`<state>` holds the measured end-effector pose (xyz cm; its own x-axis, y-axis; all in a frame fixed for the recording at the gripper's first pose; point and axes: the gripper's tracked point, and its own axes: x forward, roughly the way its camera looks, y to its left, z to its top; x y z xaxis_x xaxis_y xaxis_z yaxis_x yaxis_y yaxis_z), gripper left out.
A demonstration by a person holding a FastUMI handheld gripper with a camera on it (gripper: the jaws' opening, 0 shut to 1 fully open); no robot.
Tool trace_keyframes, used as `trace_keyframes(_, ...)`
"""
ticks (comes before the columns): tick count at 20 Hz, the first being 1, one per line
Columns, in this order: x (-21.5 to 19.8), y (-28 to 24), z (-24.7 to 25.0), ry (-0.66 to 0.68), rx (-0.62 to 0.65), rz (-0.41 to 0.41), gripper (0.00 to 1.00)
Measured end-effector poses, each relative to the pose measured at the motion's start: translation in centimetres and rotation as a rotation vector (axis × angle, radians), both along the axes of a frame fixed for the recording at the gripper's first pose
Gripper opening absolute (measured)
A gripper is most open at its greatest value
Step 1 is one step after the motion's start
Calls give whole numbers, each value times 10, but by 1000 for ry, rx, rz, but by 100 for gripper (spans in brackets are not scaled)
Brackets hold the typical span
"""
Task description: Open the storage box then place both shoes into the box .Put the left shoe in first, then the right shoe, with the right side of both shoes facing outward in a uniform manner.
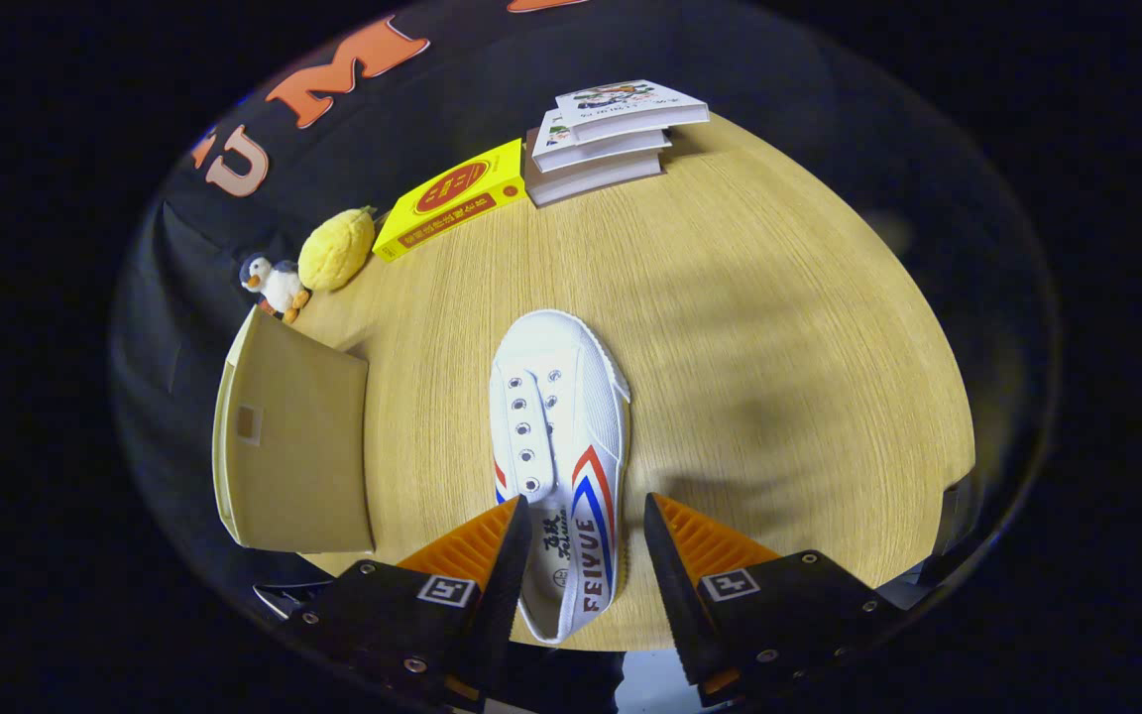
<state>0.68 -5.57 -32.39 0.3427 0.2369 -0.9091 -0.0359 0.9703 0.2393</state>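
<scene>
Between my tongs (586,555), which stand wide apart and grip nothing, lies the heel of the white shoe (559,436), toe pointing far across the worktop (779,327). Left of it sits the beige storage box (293,446), lid closed. Books (611,139) are stacked at the far edge.

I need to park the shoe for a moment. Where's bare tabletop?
Widest bare table lies right of the white shoe, below the book stack. The left is crowded: storage box, plush toys, yellow book. The gripper has open jaws straddling the heel.
</scene>
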Motion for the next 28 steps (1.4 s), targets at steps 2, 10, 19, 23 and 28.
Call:
trace_keyframes(2, 3, -2, -9, 7, -33, 20, 62)
trace_keyframes(10, 6, 6, -28, 39, -77, 119, 40)
trace_keyframes(19, 11, -2, -27, -15, -10, 14, 16)
trace_keyframes(23, 7, 1, -22, -47, 75, -63, 0)
trace_keyframes(28, 23, 24, 16, -98, 166, -116, 0)
